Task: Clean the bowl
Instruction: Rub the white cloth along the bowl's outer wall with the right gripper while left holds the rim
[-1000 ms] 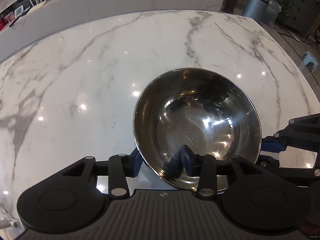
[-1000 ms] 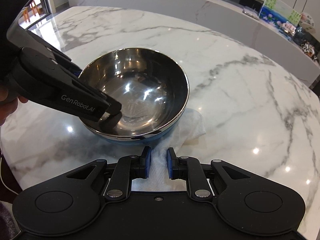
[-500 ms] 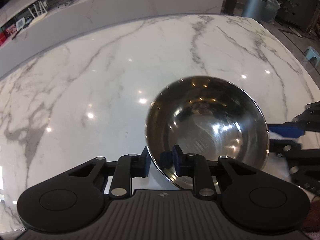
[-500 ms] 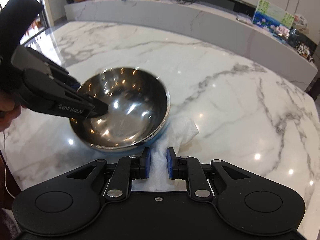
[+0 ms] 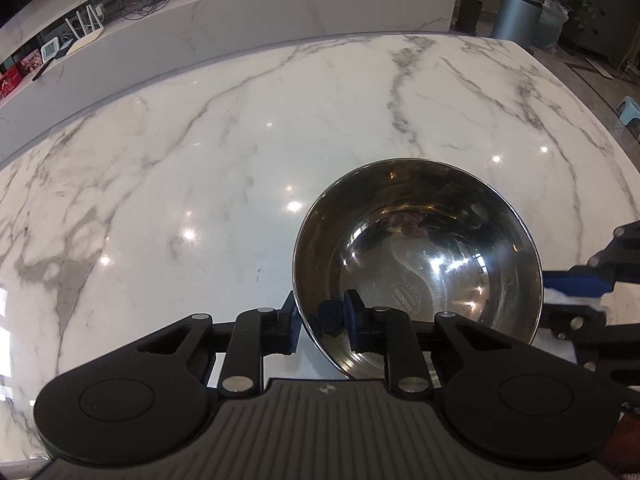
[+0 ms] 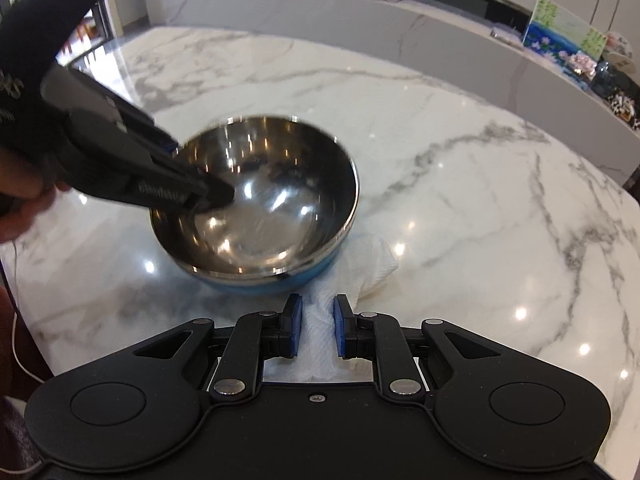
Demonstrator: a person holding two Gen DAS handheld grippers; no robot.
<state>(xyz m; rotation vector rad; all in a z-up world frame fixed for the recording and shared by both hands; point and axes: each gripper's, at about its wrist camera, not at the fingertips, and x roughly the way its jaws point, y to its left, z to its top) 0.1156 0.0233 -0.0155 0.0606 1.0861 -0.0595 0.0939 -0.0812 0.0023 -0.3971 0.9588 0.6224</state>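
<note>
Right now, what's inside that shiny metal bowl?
Nothing but reflections inside the bowl and one finger of the left gripper, which pinches its near rim. That finger hides a small patch of the inner wall.

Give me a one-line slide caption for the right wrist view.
Right gripper pinches white paper towel beside steel bowl, left gripper clamping its rim.

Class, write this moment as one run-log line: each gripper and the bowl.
left gripper: shut on bowl rim | right gripper: shut on white cloth | bowl: tilted
</note>
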